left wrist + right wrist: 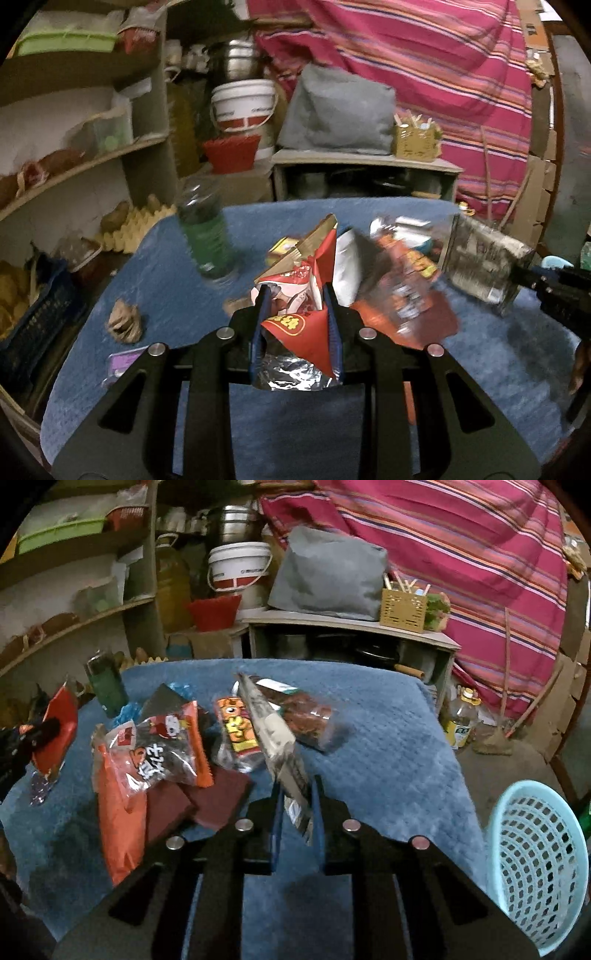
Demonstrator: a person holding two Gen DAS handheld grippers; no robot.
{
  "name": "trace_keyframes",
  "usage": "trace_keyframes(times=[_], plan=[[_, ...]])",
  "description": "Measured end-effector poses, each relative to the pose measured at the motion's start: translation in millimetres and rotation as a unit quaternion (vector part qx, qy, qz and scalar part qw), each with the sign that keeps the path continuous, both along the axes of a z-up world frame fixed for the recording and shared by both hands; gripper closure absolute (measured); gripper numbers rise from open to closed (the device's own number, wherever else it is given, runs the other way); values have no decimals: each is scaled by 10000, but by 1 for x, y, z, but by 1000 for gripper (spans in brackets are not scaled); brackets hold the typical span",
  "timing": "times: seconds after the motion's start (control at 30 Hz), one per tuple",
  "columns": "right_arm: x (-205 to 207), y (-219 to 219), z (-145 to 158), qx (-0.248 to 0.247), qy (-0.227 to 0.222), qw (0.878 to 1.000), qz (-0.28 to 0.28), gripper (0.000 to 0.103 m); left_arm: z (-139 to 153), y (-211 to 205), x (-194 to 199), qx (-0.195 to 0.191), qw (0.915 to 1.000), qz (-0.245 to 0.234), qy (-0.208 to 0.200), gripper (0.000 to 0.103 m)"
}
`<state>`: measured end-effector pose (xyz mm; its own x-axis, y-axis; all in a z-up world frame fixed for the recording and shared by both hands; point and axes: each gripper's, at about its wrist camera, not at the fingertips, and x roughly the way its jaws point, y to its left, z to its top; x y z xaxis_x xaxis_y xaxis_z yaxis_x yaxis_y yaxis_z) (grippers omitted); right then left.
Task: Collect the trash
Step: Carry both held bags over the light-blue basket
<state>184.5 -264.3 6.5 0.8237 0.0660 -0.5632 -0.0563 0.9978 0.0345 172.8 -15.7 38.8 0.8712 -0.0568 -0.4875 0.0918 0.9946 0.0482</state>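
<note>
My left gripper (295,295) is shut on a crumpled red snack bag (295,325) with a silver foil inside, held above the blue cloth table (166,280). My right gripper (296,786) is shut on a flat dark and silver wrapper (273,734) that stands on edge between the fingers. In the left wrist view that wrapper (480,262) hangs at the right. Orange snack bags (166,749), a yellow-orange packet (238,727) and a clear pack of brown bits (306,716) lie on the cloth. Crumpled brown paper (125,321) and a purple scrap (122,363) lie at the left.
A light blue mesh basket (539,867) stands at the table's right edge. A green bottle (208,236) stands at the far left of the cloth. Shelves (74,166) with boxes fill the left, and a low cabinet (365,162) and a striped pink cloth (443,74) lie behind.
</note>
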Motion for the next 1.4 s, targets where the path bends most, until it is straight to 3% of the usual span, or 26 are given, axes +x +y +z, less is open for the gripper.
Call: trace_keyframes(times=[0.3,0.73,1.03,1.4], plan=[[-41,-63,20,268,-351,9985,-330,89,15,-86,-4,1,9980,-595,-222,76],[-103,-185,29,488,-715,9827,-1634,90,8,-215,-21,-60,9886,-1490,-199,76],[-123,-243,13,566,-495,9716,-2244,90,1,-297,-33,-53,9784,-2058,-203,76],[-109,-276,-15,750,-96,9645,-2529,90,-18,-371,-22,-35,9650,-2607,267,76]])
